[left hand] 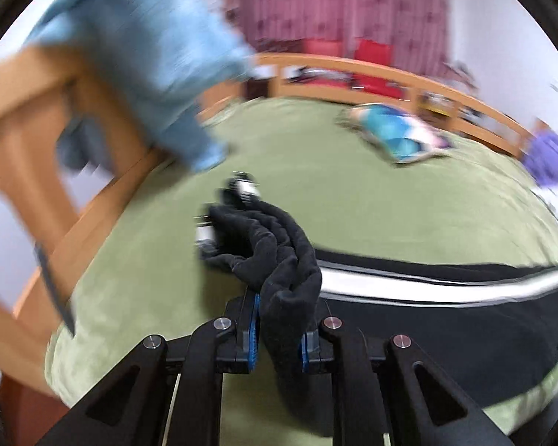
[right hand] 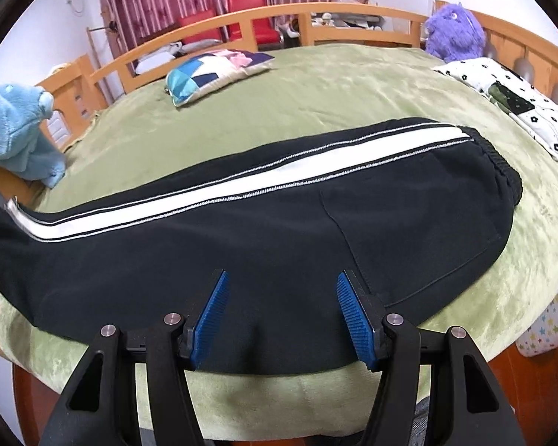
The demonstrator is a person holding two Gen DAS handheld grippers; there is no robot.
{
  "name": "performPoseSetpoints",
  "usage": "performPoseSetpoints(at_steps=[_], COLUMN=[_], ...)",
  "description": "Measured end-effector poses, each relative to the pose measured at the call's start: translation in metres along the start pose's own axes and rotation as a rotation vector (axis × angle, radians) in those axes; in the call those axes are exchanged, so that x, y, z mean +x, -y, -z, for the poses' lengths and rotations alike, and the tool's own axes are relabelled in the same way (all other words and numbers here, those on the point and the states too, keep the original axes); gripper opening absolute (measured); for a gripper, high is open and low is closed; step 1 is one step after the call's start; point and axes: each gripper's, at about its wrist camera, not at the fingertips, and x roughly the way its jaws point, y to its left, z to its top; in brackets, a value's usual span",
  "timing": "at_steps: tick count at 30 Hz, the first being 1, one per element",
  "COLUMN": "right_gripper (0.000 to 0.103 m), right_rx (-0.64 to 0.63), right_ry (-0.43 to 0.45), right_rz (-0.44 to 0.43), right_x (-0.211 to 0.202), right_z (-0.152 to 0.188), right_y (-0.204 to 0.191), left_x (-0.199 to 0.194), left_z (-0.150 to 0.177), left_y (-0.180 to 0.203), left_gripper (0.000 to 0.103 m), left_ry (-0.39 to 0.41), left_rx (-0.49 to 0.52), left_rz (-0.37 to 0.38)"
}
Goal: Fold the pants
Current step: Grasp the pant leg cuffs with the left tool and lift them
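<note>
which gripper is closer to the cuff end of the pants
Left. The left gripper is shut on the bunched cuff end of the pants; the right gripper hangs open over the seat, apart from the cuff.

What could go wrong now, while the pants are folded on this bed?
The left gripper pinches only a bunched cuff of the black pants, so the fabric may slip or fold crooked. The right gripper is open above the cloth, so the waist end may drag across the green blanket.

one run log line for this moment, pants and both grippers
left gripper: shut on pants leg end, lifted | right gripper: jaws open above pants | pants: flat on green bed
</note>
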Motion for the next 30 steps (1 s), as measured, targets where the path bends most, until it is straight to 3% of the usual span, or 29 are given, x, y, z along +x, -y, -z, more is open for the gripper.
performPoseSetpoints(at_steps=[4,9,16,20,22,24,27,30], right_gripper=[0.060,0.060,0.060,0.060,0.060,0.060,0.060,0.060], right_rx=[0.009,0.024,0.064,0.060,0.045,0.038,0.027,0.012], right_ry=[0.021,0.025,0.001,-0.027,-0.025,-0.017,-0.007,-0.002], right_rz=[-0.032,-0.027,0.023,0.015,0.009,-0.009,-0.042,-0.090], right_x=[-0.008,-0.020,-0.023,-0.019,-0.019,-0.019,-0.016,-0.010], right_z=[0.000,0.003,0.011,0.022,0.024,0.024,0.017,0.009], right_y=[0.018,0.052,0.096,0.095,0.089,0.080,0.062,0.041], left_x=[-0.029,-0.023,0.000,0.014,0.015,0.007,-0.005,-0.012], left_z=[0.000,0.018,0.070,0.100,0.111,0.113,0.107,0.099], left_y=[0.083,0.183,0.264,0.291,0.295,0.286,0.262,0.230], left_gripper=[0.015,0.015,0.015,0.015,0.021,0.029,0.073,0.073], left_ry=[0.037,-0.015,-0.082,-0.186,-0.221,-0.219,-0.206,-0.165], left_rx=[0.131,0.199,0.222,0.283,0.337,0.328,0.303,0.268], left_rz=[0.072,0.198,0.338,0.395,0.381,0.410,0.413,0.402])
